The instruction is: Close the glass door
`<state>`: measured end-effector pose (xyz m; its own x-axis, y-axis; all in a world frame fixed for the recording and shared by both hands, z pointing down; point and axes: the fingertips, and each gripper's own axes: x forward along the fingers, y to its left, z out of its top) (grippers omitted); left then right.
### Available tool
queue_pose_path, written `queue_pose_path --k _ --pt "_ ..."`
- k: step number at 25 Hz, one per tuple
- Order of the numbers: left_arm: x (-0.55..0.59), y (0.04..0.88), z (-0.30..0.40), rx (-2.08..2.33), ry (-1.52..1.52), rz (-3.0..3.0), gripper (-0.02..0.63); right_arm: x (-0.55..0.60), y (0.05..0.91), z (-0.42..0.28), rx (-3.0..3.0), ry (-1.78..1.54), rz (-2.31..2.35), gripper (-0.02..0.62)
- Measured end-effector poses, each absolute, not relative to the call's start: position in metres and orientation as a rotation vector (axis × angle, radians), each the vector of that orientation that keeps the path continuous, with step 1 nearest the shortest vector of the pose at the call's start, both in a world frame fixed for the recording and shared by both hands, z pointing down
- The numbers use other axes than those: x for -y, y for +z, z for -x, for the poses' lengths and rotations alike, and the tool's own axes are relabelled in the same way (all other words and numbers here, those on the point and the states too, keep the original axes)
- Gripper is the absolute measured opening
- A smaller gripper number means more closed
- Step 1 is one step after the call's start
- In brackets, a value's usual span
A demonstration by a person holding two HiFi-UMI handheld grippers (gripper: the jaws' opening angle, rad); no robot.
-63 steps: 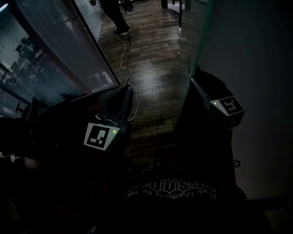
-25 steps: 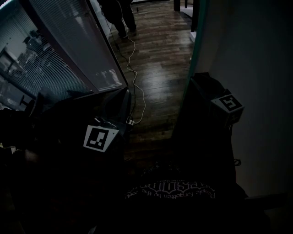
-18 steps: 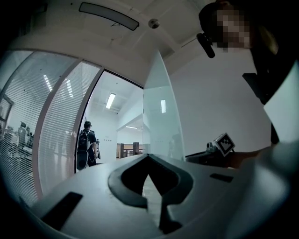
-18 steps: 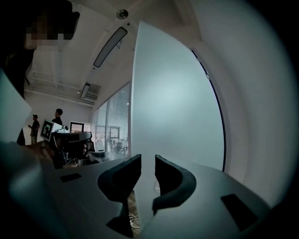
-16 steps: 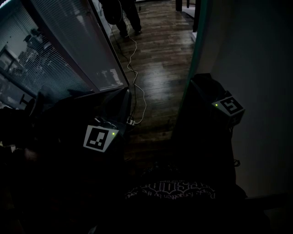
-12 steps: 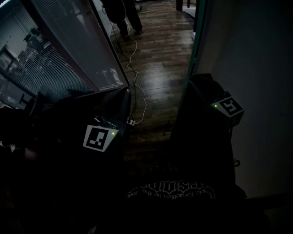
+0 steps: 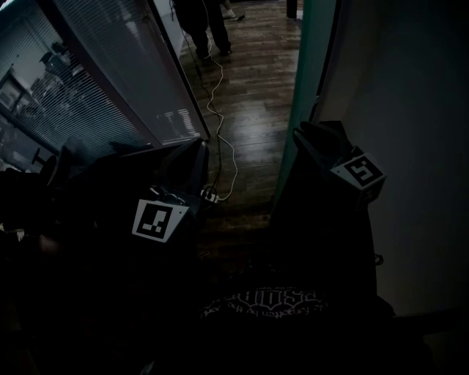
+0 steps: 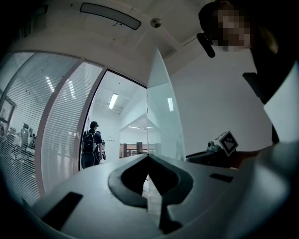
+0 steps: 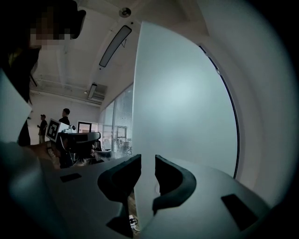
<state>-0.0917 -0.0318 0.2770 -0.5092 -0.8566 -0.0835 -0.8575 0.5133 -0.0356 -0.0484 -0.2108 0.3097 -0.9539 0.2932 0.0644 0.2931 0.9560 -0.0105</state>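
The glass door (image 7: 311, 80) shows as a tall teal edge in the head view, with its frosted panel (image 9: 187, 102) filling the right gripper view. My right gripper (image 7: 302, 137) is shut on the door's free edge, one jaw on each face of the pane (image 9: 147, 164). My left gripper (image 7: 198, 150) hangs level to the left of the door, apart from it. Its jaws (image 8: 148, 158) meet at the tips with nothing between them. From the left gripper view the door (image 8: 163, 116) stands edge-on ahead, with the right gripper's marker cube (image 8: 228, 142) beside it.
A glass partition with blinds (image 7: 95, 80) runs along the left. A white cable (image 7: 217, 110) trails over the dark wooden floor (image 7: 256, 110) to a plug (image 7: 211, 195). A person (image 7: 203, 22) stands further down the corridor. A plain white wall (image 7: 410, 88) is at the right.
The door's edge has swung to the left in the head view, and my right gripper has gone with it, still shut on it. My left gripper has shifted slightly.
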Motion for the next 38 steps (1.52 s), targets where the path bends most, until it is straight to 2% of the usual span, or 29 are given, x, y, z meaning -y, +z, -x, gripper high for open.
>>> queue_pose_path --k 11,19,23,38 --pt "0.020 0.270 0.126 -2.661 0.014 1.462 0.002 0.193 0.311 0.089 3.022 -0.048 0.521 0.091" --pt "0.004 0.270 0.150 -2.678 0.013 1.427 0.002 0.219 0.360 0.121 2.937 -0.119 0.400 0.092" --pt "-0.001 0.277 0.155 -2.692 0.011 1.398 0.002 0.222 0.376 0.138 2.918 -0.201 0.433 0.115" --pt "-0.022 0.280 0.188 -2.713 0.030 1.372 0.002 0.207 0.383 0.183 2.853 -0.169 0.449 0.115"
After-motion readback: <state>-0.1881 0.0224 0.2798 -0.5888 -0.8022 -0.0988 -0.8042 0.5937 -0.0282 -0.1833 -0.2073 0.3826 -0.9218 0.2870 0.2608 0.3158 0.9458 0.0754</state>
